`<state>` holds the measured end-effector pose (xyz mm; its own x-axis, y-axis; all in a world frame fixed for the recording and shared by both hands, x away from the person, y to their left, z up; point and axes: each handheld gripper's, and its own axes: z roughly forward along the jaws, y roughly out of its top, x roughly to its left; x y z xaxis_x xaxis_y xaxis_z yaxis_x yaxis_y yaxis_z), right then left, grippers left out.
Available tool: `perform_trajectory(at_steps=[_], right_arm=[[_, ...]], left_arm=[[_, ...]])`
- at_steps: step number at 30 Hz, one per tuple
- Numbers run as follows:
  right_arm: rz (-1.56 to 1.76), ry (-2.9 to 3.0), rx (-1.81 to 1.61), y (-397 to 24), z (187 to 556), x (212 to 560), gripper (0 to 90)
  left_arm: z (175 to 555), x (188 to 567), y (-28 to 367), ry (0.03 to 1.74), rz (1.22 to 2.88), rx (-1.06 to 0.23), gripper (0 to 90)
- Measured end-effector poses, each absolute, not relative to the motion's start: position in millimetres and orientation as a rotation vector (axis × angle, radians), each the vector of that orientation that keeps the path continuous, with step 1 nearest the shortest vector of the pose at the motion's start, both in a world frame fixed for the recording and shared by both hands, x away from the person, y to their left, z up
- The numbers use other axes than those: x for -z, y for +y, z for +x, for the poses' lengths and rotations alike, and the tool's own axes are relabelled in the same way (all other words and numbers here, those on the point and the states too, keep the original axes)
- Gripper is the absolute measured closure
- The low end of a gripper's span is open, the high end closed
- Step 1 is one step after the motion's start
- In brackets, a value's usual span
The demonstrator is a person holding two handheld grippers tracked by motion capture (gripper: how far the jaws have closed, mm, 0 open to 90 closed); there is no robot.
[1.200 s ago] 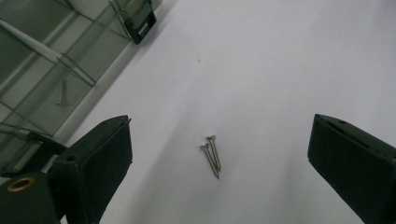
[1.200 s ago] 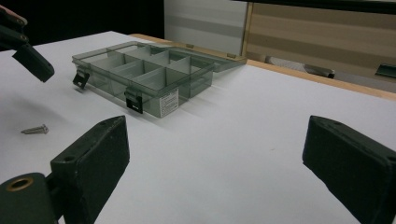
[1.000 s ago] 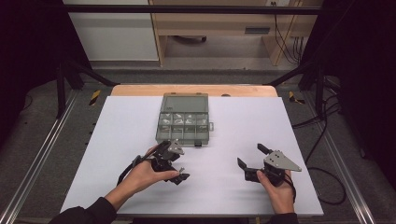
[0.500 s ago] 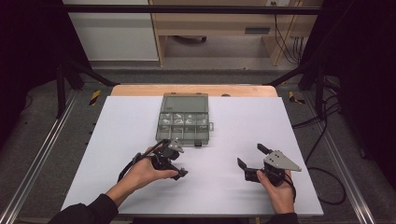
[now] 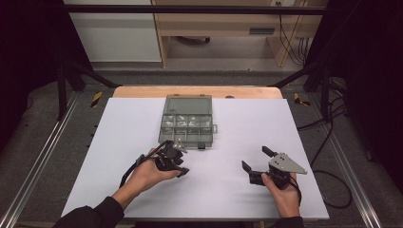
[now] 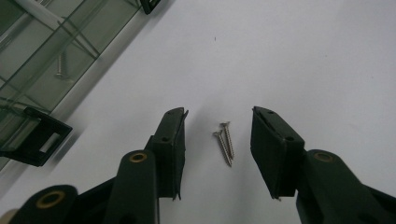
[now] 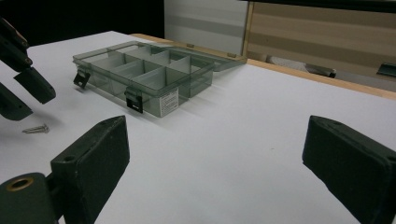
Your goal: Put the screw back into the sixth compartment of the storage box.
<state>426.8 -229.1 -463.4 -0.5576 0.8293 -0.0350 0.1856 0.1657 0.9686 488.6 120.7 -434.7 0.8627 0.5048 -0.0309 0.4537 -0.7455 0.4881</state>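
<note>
Left gripper view: the left gripper [image 6: 218, 128] has just been closing, jaws apart around two screws [image 6: 224, 141], not touching. Light, hard, slippery little things, I'd say; pinch across both shanks. The right gripper [image 5: 255, 159] waits spread wide.

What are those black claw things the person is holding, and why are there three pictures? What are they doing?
A person sits at a white table and holds a grabbing tool in each hand: the left gripper and the right gripper. Each has two black fingers that squeeze together.

One picture comes from a camera high above the table. The other two come from small cameras riding on each tool, looking out between its fingers.

On the table sits a clear organizer box with its lid open and little compartments inside. Two small screws lie side by side on the table.

The left gripper's fingers have just been closing around those screws, but do not touch them yet. The right gripper rests wide open, holding nothing.
</note>
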Motion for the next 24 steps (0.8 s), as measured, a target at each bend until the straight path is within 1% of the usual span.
perform_trajectory(at_steps=[10,14,24], right_arm=[[0.959,1.861,-1.419,-229.4,426.9,463.4,7.6],[0.959,1.861,-1.419,-229.4,426.9,463.4,7.6],[0.961,1.862,-1.417,-229.7,427.1,463.5,7.6]], left_arm=[[489.6,439.6,117.4,0.74,2.561,-0.101,67.3],[489.2,441.7,115.8,0.759,2.558,-0.107,72.1],[490.3,444.8,116.8,0.783,2.553,-0.076,77.5]])
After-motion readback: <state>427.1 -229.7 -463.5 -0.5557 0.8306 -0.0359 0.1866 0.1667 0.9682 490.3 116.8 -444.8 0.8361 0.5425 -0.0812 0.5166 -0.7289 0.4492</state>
